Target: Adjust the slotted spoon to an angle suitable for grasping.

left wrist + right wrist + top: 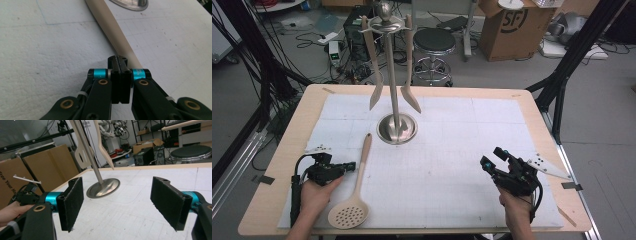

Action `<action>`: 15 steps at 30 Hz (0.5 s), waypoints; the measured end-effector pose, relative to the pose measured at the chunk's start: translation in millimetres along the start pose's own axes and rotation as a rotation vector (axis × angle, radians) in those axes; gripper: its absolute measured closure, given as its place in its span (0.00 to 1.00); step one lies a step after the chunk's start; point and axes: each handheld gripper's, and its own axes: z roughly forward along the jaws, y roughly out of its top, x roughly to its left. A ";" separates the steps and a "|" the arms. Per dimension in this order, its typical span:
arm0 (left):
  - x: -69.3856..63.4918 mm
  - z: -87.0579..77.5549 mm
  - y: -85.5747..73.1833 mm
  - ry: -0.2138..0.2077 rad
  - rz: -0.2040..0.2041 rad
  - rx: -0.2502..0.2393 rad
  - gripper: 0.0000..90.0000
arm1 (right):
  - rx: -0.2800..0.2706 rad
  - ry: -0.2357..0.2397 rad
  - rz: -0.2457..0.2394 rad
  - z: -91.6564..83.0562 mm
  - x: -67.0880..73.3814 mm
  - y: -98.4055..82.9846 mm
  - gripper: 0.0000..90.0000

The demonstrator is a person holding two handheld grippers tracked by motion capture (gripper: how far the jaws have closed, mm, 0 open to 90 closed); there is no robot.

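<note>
We hold the left gripper (353,165) low, jaws closed empty beside the pale slotted spoon (355,192) (flat on the bench (287,145)); the right gripper (493,159) gapes wide.

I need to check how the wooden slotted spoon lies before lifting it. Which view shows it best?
The high view: the whole beige wooden slotted spoon lies flat on the white mat, perforated bowl nearest the person. The left gripper view shows part of its handle; the right gripper view looks past it.
</note>
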 end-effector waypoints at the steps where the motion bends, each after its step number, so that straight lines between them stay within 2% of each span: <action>1: -0.9 1.2 0.7 0.001 0.008 0.009 1.00 | 0.001 0.002 0.000 0.1 0.2 0.1 0.28; 3: -2.4 3.4 1.8 0.004 0.015 0.012 1.00 | -0.001 0.000 0.001 -0.5 1.3 0.8 0.28; 5: -1.7 4.2 2.7 0.006 0.002 0.010 1.00 | -0.005 0.000 0.002 -0.8 1.3 1.1 0.28; 9: 3.8 6.4 5.4 -0.010 -0.073 -0.015 1.00 | -0.001 -0.002 0.004 0.9 1.5 -0.1 0.28; 11: 3.1 9.1 6.7 -0.004 -0.073 -0.002 1.00 | 0.003 0.000 0.001 1.3 2.3 -0.2 0.29; 15: 0.9 17.0 10.7 -0.029 -0.094 0.018 1.00 | 0.001 -0.006 0.005 1.6 1.6 -0.3 0.29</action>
